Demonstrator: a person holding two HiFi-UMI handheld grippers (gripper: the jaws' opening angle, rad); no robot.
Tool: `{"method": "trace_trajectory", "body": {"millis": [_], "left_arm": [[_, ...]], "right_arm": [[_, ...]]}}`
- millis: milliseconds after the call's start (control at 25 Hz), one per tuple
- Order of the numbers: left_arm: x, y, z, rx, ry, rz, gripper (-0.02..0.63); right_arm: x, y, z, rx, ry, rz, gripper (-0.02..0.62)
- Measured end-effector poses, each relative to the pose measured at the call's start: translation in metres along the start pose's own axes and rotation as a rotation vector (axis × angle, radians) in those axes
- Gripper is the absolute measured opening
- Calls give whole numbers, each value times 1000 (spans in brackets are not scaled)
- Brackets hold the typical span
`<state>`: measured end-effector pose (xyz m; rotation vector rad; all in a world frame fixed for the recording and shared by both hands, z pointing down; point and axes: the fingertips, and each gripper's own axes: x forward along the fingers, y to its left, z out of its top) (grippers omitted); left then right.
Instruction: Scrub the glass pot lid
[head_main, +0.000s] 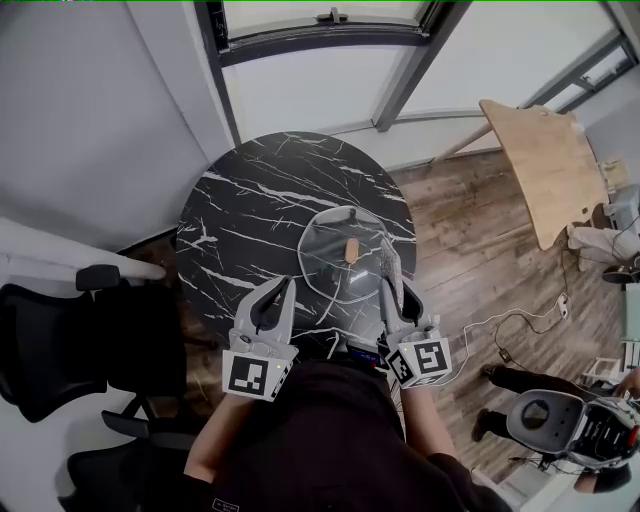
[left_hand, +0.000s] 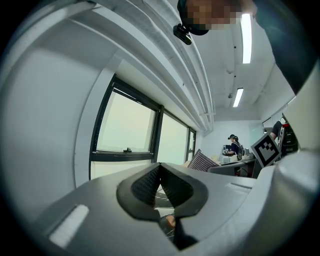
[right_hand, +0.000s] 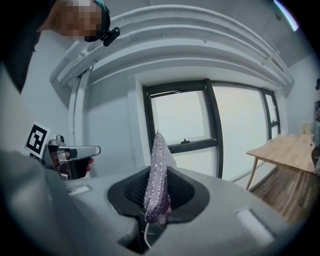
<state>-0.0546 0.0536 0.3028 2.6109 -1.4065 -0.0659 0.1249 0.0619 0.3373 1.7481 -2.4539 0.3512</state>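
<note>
The glass pot lid (head_main: 340, 262) lies flat on the round marble table (head_main: 250, 200), close to the edge on the person's side. The far and left marble is free. The left gripper (head_main: 279, 290) hangs beside the lid, its jaws pressed together on nothing. The right gripper (head_main: 387, 262) reaches over the lid's right rim. Only its own view shows clearly the sparkly scrubber (right_hand: 158, 165) pinched in its jaws.
</note>
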Motion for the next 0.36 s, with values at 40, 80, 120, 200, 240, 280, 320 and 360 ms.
{"method": "trace_trajectory", "body": {"millis": [40,80,120,200,240,280,320,360], "left_arm": [[0,0,1,-4,-7,4,3],[1,0,2,-5,-10,5,3],[0,0,1,-5,-9,6,2],[0,-2,0,-6,-10,6,3],[0,-2,1,-5,-12,5,3],[0,-3,1,-5,-11,4,3],[0,-3,1,-6,-11,4,3],[0,-4,1,-7,-10,3,3]], "right_arm": [[0,0,0,0,0,0,72],[0,0,0,-1,-1,0,71],[0,-1,0,-2,-1,0,72],[-1,-1,-1,-4,-2,1,72],[-2,-2,-2,-4,-2,2,72],[-3,-2,-3,-4,-3,3,72],[-3,-2,-3,-3,-3,3,72],[-3,-3,-4,-3,-3,4,72]]}}
